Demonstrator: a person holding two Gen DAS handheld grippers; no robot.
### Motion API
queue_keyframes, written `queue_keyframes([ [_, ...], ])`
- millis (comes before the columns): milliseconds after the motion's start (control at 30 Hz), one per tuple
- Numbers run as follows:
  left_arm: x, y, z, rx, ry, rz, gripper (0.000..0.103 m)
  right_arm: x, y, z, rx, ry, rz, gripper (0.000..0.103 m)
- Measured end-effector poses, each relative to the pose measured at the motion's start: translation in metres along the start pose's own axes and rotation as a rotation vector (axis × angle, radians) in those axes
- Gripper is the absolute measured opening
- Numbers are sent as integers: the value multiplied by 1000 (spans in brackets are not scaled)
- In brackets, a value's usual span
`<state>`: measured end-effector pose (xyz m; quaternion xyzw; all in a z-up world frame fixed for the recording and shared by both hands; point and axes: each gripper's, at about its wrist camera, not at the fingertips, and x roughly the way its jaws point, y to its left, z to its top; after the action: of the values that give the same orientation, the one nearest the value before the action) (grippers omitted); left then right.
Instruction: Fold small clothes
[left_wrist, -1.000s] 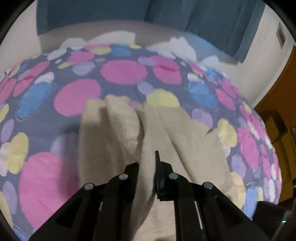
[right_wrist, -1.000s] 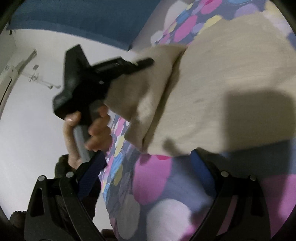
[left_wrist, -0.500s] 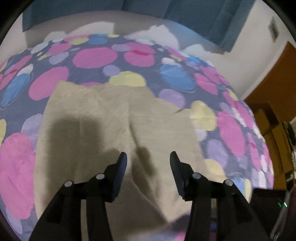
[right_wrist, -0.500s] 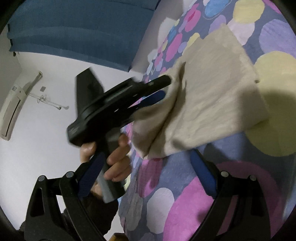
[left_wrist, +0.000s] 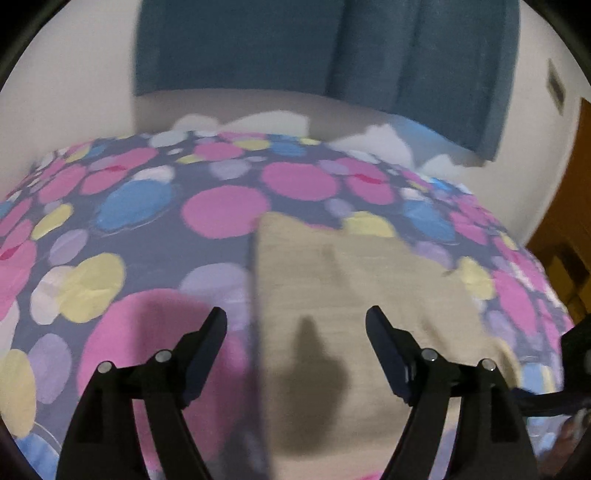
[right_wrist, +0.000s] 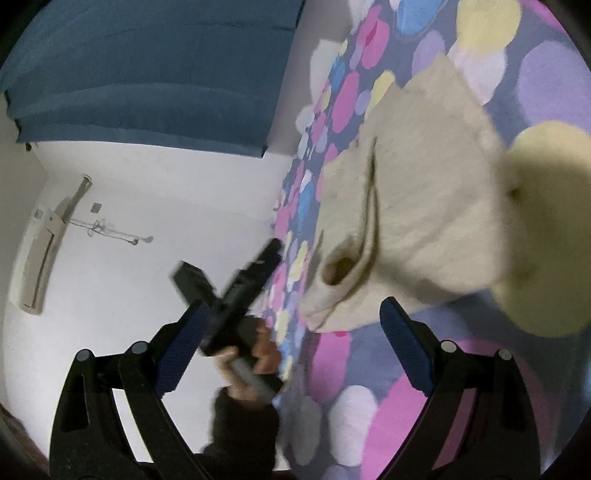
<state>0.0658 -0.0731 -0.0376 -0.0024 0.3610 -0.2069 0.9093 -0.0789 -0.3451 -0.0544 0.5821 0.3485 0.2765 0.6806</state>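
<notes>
A soft, fuzzy beige folded garment (left_wrist: 354, 317) lies flat on the bedspread printed with pink, blue and yellow circles (left_wrist: 122, 236), its left edge straight. Above it the left gripper (left_wrist: 295, 332) hangs with jaws opening, pinching nothing. The right gripper (right_wrist: 291, 328) stands spread and empty near the garment's rumpled, seemingly layered edge. Bare bedspread surrounds the garment.

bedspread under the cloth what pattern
Grey-purple bedspread with pink, blue, yellow and lilac circles; clearest from the left wrist.
</notes>
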Motion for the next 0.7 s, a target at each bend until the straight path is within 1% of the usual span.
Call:
queue_keyframes([
  [67, 8, 11, -5, 3, 0, 35, 76, 16, -4, 4, 53, 46, 3, 94],
  [167, 16, 20, -11, 30, 7, 41, 77, 38, -10, 11, 90, 87, -32, 94],
  [300, 23, 29, -18, 12, 31, -21, 77, 59, -6, 20, 62, 107, -97, 94],
  [400, 24, 38, -20, -29, 39, -79, 77, 73, -3, 30, 37, 120, -155, 94],
  [500, 23, 47, -21, -79, 41, -115, 79, 84, -1, 41, 13, 123, -201, 94],
  [633, 23, 58, -22, -158, 50, -148, 79, 96, 2, 60, 7, 119, -212, 94],
  [700, 25, 61, -23, -178, 61, -157, 79, 99, 6, 67, -5, 108, -227, 94],
])
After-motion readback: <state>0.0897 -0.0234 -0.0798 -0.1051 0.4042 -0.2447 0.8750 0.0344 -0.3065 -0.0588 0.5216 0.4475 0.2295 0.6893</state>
